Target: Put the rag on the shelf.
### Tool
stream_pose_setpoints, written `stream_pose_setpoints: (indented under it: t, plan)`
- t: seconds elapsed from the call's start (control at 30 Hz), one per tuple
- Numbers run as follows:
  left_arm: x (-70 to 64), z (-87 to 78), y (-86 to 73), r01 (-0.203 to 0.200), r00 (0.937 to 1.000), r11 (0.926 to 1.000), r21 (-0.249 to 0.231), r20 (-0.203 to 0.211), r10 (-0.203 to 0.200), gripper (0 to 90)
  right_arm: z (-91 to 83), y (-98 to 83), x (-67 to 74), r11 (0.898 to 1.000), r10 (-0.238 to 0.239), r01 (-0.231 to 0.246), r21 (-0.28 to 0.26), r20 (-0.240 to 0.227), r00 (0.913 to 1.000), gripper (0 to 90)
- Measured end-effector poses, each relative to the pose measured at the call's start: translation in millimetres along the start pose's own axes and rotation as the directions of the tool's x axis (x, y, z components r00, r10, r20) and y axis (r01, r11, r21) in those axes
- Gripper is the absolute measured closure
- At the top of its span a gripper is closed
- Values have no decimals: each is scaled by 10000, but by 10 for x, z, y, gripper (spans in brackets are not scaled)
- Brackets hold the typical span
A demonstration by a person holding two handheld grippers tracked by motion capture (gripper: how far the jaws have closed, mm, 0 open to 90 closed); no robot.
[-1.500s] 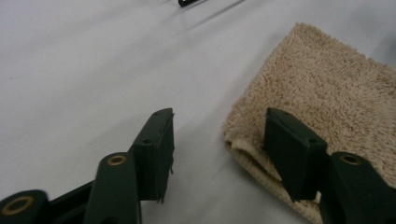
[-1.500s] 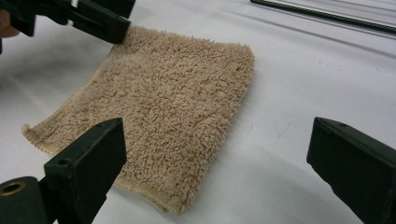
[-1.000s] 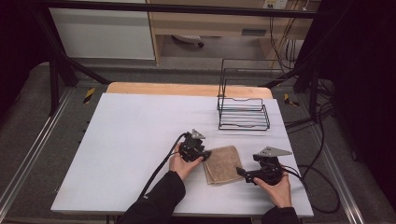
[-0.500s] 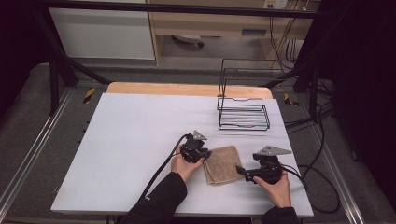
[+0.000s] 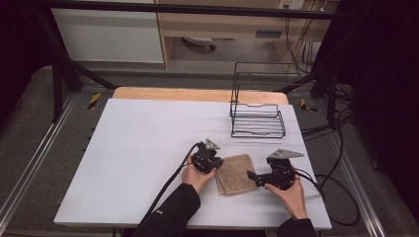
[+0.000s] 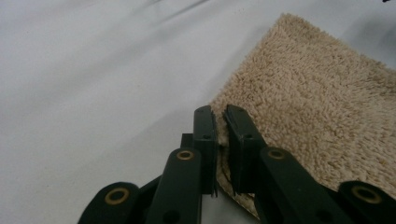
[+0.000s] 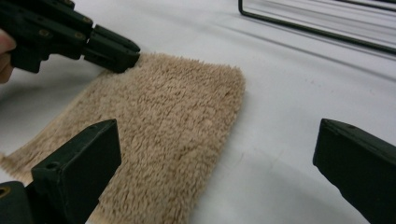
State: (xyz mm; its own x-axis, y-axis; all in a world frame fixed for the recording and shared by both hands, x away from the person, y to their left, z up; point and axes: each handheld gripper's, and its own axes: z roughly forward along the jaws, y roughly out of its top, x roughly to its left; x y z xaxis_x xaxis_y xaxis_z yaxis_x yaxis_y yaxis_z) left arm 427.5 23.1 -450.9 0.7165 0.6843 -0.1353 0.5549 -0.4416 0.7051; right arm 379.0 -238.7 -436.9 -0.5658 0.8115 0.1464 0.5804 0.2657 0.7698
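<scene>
Beige towel (image 6: 317, 116) corner hidden between left gripper (image 6: 223, 140) jaws; closing

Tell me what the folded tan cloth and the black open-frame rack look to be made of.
Folded tan cloth: terry towelling, probably cotton; matte, its fuzzy looped pile clear in both gripper views. Black open-frame rack: thin bent wire, likely coated or painted metal, with a smooth dark finish.

A white desk (image 5: 148, 148) with a wooden far edge stood on grey floor (image 5: 29, 128). Beyond it were a white cabinet (image 5: 108, 34) and a wooden shelf unit (image 5: 222, 24). Black cables (image 5: 336, 123) trailed at the dim right side.
</scene>
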Motion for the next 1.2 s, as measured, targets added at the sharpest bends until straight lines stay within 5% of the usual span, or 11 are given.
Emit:
stream_pose_setpoints:
  t: [0.57, 1.03, 1.2]
  plan:
    - [-3, 2, -22, -244, 9997, 9996, -169, -25, 244, 826, 293, 197, -131, 9998, 208, -209, 45, 130, 9997, 199]
    - [-3, 2, -27, -275, 9996, 9994, -191, -27, 275, 826, 497, 262, -165, 9974, 161, -167, 703, 97, 9998, 596]
    - [-5, 3, -30, -272, 9996, 9994, -233, -29, 271, 826, 503, 249, -159, 9962, 253, -250, 834, -34, 9997, 669]
